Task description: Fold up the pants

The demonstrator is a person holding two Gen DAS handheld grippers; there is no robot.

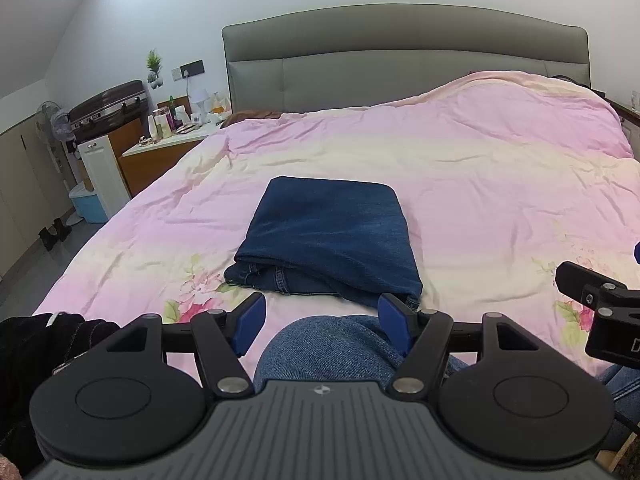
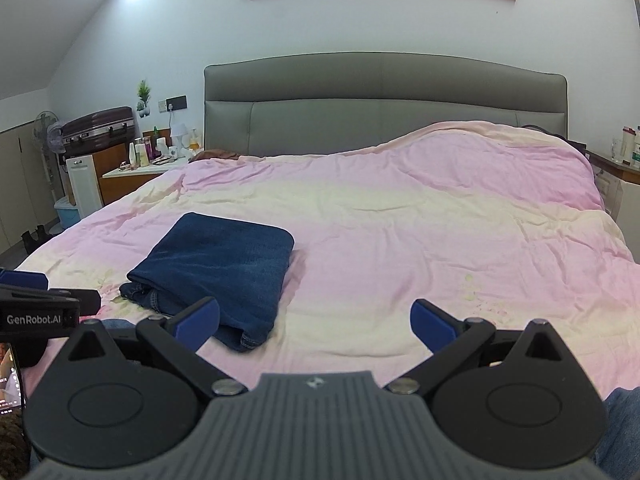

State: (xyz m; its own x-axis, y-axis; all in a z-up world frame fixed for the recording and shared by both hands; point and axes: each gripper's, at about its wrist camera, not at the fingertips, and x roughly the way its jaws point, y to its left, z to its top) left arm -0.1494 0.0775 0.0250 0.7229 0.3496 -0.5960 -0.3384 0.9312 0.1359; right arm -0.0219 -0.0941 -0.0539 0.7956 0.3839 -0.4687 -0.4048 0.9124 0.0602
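Beyond the bed's left edge, a nightstand (image 1: 160,148) crowded with bottles stood against the wall, with a dark suitcase (image 1: 108,102) on a cabinet behind it and a fan (image 1: 54,120) further left. A blue bin (image 1: 86,202) sat on the floor beside a white unit (image 1: 102,172).

On the bed (image 1: 480,168), a pink and cream floral duvet covered the whole surface up to the grey headboard (image 1: 400,56). The pants (image 1: 328,236), dark blue denim, lay folded into a compact rectangle toward the near edge, left of the bed's middle as the right wrist view showed them (image 2: 216,264). Their smooth fold faced the headboard; the layered open ends and a hem faced the near edge.

The left tongs (image 1: 322,320) hovered just short of the pants' near edge, blue pads (image 1: 250,320) spread wide, holding nothing, above a knee in lighter jeans (image 1: 332,348). The right tongs (image 2: 316,320) hung to the right of the pants, likewise spread wide and empty, over bare duvet; their left pad (image 2: 200,320) overlapped the pants' near corner in view, though contact could not be told. At the bed's right edge stood a second counter (image 2: 628,160) with bottles.
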